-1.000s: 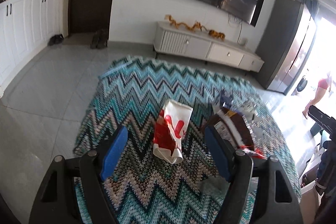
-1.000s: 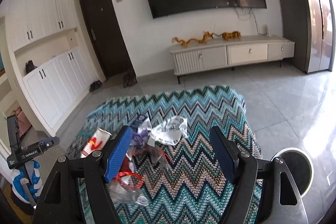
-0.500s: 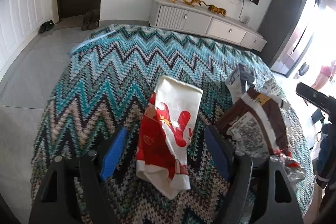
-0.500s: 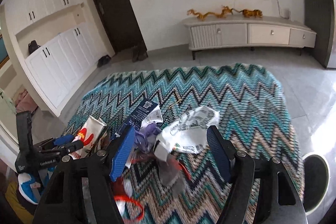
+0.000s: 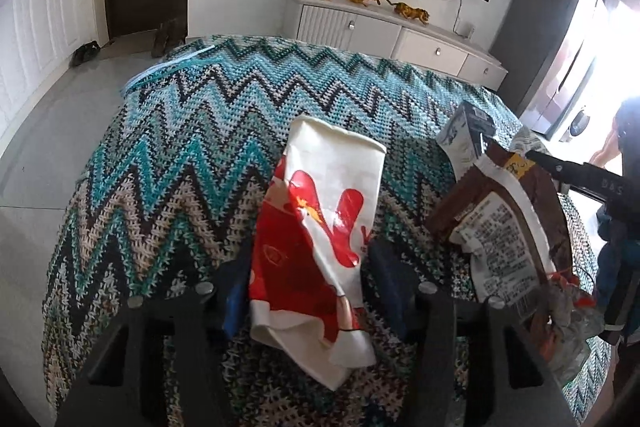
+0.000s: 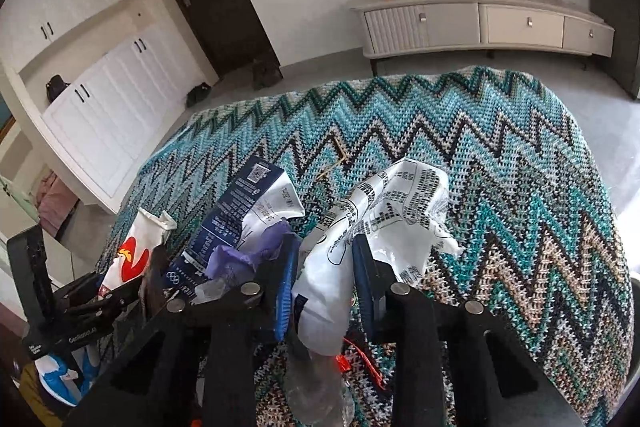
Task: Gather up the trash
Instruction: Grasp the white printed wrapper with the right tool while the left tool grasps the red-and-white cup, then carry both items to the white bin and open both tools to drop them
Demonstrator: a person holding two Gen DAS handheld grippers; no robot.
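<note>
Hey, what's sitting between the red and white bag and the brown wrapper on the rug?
Nothing in the left wrist view: only bare zigzag rug separates the red and white bag from the brown wrapper.

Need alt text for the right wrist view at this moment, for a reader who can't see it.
The right gripper is closed around a crumpled white printed wrapper on a teal zigzag rug. To its left lie a blue-and-white packet and purple scrap, with the left gripper at a red-and-white wrapper.
</note>
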